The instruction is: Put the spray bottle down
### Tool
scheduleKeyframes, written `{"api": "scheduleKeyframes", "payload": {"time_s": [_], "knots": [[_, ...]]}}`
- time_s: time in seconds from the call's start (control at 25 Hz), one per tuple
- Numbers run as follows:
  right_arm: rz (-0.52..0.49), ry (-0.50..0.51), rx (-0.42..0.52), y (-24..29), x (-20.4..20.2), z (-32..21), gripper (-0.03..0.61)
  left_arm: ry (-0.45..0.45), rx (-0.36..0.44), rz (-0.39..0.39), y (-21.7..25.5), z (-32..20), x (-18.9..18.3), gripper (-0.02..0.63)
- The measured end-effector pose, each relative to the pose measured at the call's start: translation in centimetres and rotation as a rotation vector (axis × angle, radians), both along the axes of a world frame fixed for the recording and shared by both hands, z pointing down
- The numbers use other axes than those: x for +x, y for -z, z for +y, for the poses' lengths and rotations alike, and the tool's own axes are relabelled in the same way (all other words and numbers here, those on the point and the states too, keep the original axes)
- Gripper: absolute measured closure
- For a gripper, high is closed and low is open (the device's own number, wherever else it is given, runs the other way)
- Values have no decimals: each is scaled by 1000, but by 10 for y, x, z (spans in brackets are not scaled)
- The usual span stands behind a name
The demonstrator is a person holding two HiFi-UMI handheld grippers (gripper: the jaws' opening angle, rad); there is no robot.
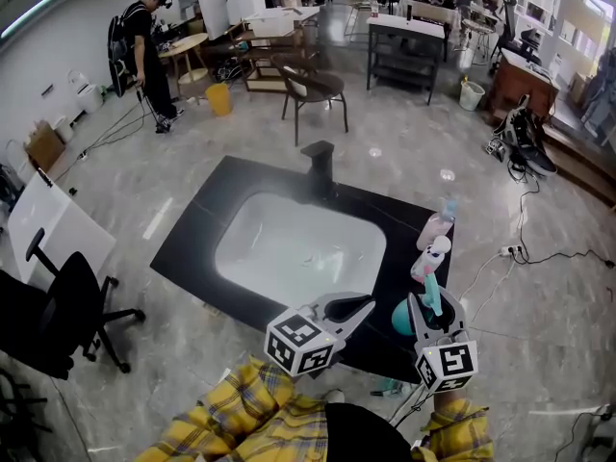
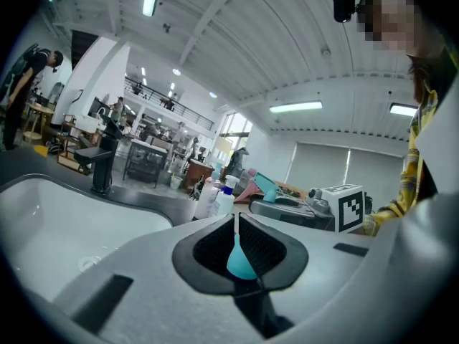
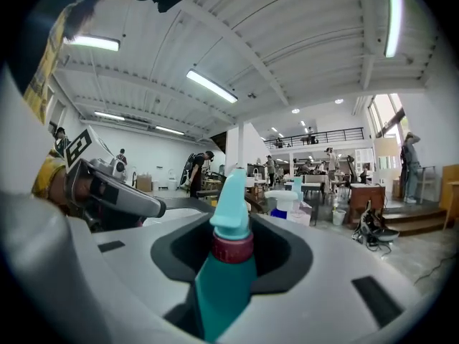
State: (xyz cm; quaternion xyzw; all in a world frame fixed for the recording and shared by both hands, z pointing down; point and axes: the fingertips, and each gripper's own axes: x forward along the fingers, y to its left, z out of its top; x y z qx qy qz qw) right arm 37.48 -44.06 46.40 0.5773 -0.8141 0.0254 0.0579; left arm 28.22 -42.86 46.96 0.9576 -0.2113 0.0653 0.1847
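Observation:
The teal spray bottle has a dark red collar and a pale teal nozzle. It stands upright between the jaws of my right gripper, which is shut on it over the black counter's near right corner. In the right gripper view the spray bottle fills the gap of the right gripper. My left gripper is shut and empty, its tip pointing at the bottle's body from the left. In the left gripper view the left gripper shows a sliver of the teal bottle past its pads.
A white sink with a black faucet is set in the counter. Two other bottles stand on the counter's right strip. A black office chair is on the left, and a person stands far back.

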Motion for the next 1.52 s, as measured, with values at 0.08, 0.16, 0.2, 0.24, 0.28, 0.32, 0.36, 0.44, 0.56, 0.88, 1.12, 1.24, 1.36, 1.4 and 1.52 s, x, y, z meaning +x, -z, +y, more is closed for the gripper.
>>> {"api": "scheduleKeyframes", "payload": {"time_s": [0.08,0.16,0.2,0.24,0.28,0.32,0.36,0.44,0.56,0.88,1.12,1.24,1.36,1.4,1.52], "knots": [[-1,-7,5,-3,3,-2,440,0,4,1,0,-1,1,594],[-7,-10,11,-4,4,-3,440,0,5,3,0,-1,3,594],[-9,-10,13,-3,5,-4,440,0,4,4,1,0,3,594],[-9,-10,15,-3,5,-4,440,-1,3,5,1,0,4,594],[-8,-11,17,-3,5,-4,440,-1,2,6,1,0,4,594],[-7,-11,19,-3,5,-5,440,-1,1,6,1,0,4,594],[-7,-12,21,-3,5,-5,440,-1,0,7,0,0,4,594],[-8,-10,25,-4,6,-6,440,1,-2,6,-1,0,5,594],[-8,-7,34,-5,7,-8,440,4,-3,6,-3,-2,6,594],[3,10,49,-4,3,-9,440,11,-7,7,-4,-5,5,594],[13,9,57,-4,4,-9,439,14,-1,5,-4,-5,5,594],[12,13,54,-4,3,-10,439,18,-2,10,-5,-6,4,594],[15,9,53,-5,2,-11,436,27,5,12,-6,-7,1,594],[17,7,52,-5,2,-11,434,30,7,12,-6,-7,1,594],[21,6,44,-5,1,-10,433,32,3,16,-6,-5,0,594]]}}
